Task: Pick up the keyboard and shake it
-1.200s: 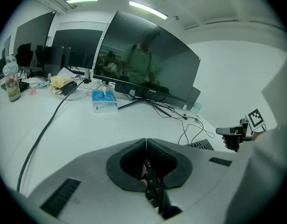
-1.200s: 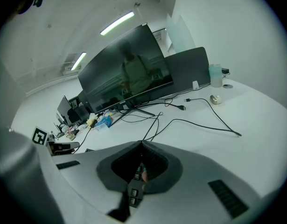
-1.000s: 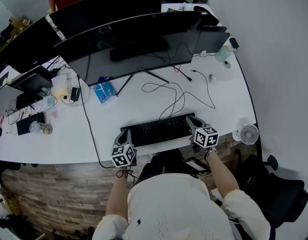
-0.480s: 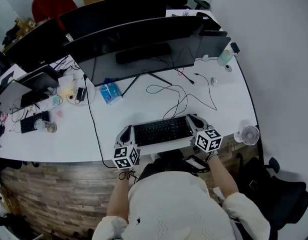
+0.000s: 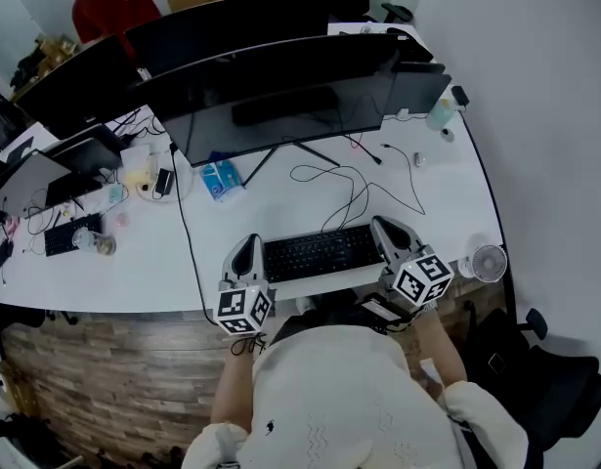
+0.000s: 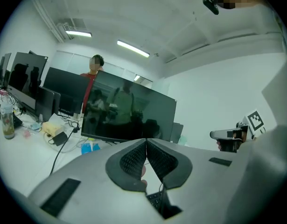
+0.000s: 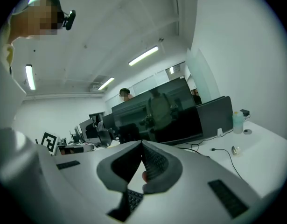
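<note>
You are holding the black keyboard [image 5: 320,252] up off the white desk [image 5: 280,213], in front of the wide dark monitor [image 5: 280,96], one end in each tool. The only markings that can be made out are the black-and-white square patterns on the left cube [image 5: 243,308] and the right cube [image 5: 422,279]; the print on the blue packet [image 5: 220,179] under the monitor is too small to read. Your left gripper [image 5: 247,247] is clamping the keyboard's left end and your right gripper [image 5: 388,231] its right end, both pointing away from you and nearly level. In the left gripper view the jaws are meeting at their tips with the keys showing below them, and the right gripper view is showing the same. Compared with a second ago, both grippers and the keyboard are sitting higher and closer to your head, and the keyboard's cable [image 5: 349,189] is trailing back over the desk.
</note>
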Demonstrator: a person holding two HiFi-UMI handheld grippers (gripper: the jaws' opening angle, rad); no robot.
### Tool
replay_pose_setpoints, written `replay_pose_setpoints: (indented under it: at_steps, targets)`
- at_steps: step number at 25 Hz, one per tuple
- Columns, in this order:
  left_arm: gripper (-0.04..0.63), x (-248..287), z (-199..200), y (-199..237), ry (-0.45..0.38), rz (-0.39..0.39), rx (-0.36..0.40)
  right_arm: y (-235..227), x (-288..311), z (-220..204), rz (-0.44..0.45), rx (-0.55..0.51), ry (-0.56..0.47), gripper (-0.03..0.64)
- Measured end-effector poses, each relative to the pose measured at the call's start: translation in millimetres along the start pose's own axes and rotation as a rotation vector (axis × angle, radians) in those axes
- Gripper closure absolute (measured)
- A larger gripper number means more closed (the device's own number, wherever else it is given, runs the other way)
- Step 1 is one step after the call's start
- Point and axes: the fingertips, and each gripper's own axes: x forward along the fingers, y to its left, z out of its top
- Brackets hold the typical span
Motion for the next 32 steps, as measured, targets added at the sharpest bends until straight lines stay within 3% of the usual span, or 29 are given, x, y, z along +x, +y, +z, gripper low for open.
replay_pose_setpoints:
  at_steps: [8,14,21,32]
  targets:
    - [0.580,-19,31,-7,-0.080,0.021,0.044,28,-6,28,0.018,-0.041,-0.071,0.616]
    - [0.580,-31,38,-6,-0.106,0.045,0.013,38,-11,37,0.023,-0.001,-0.112,0.616]
    - [0.580,-35,60,-6,-0.156,0.069,0.057,54,-9,60,0.050,-0.136,-0.126,0.616]
    - [0.580,-27,111,-19,-0.223,0.063,0.113,68,-15,108,0.065,-0.189,-0.211,0.616]
